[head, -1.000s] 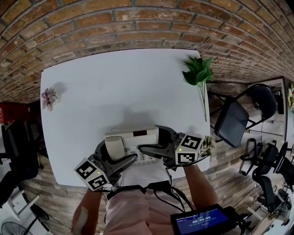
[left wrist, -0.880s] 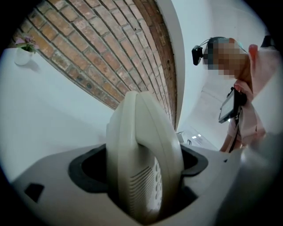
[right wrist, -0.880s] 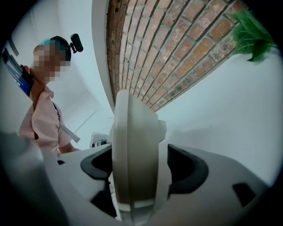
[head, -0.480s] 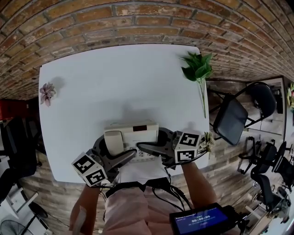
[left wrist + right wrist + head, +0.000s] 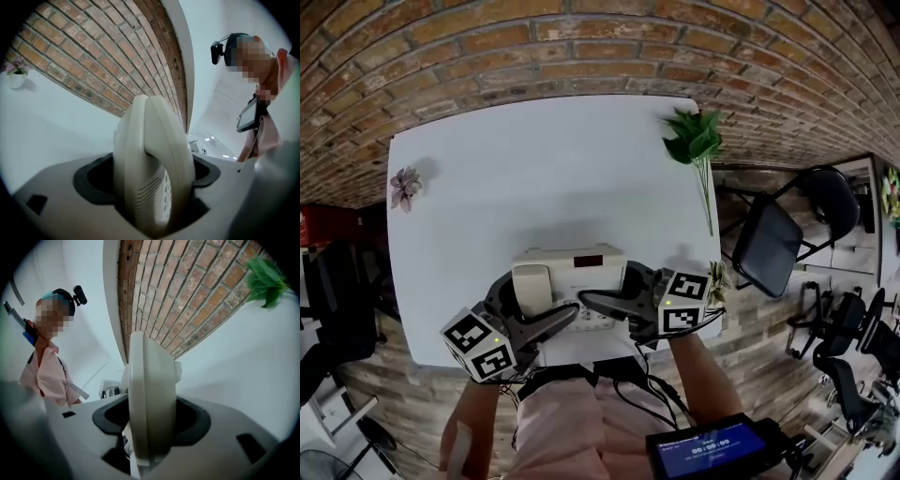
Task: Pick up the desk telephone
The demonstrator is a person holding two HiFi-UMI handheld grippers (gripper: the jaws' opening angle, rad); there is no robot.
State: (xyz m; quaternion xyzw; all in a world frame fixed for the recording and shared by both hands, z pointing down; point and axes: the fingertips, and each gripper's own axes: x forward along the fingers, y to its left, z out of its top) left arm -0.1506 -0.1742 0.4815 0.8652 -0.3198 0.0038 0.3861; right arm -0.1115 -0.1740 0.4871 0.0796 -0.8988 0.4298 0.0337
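A cream desk telephone (image 5: pixel 569 278) with its handset on the left sits at the near edge of the white table (image 5: pixel 534 178). My left gripper (image 5: pixel 534 309) is shut on the phone's handset end. The left gripper view shows the handset (image 5: pixel 154 173) wedged between the jaws of the left gripper (image 5: pixel 150 192). My right gripper (image 5: pixel 609 287) grips the phone's right end. Its jaws have just been closing, and in the right gripper view they press on the phone's edge (image 5: pixel 150 394), which fills the gap of the right gripper (image 5: pixel 147 432).
A green leafy sprig (image 5: pixel 698 145) lies at the table's far right and a small pink flower (image 5: pixel 403 186) at its far left. A brick wall runs behind the table. A black folding chair (image 5: pixel 778 244) stands to the right. A device with a lit screen (image 5: pixel 712 455) hangs at the person's waist.
The right gripper's jaws have narrowed onto the phone's right end. Both grippers and the phone have shifted slightly, and the right one has risen a little.
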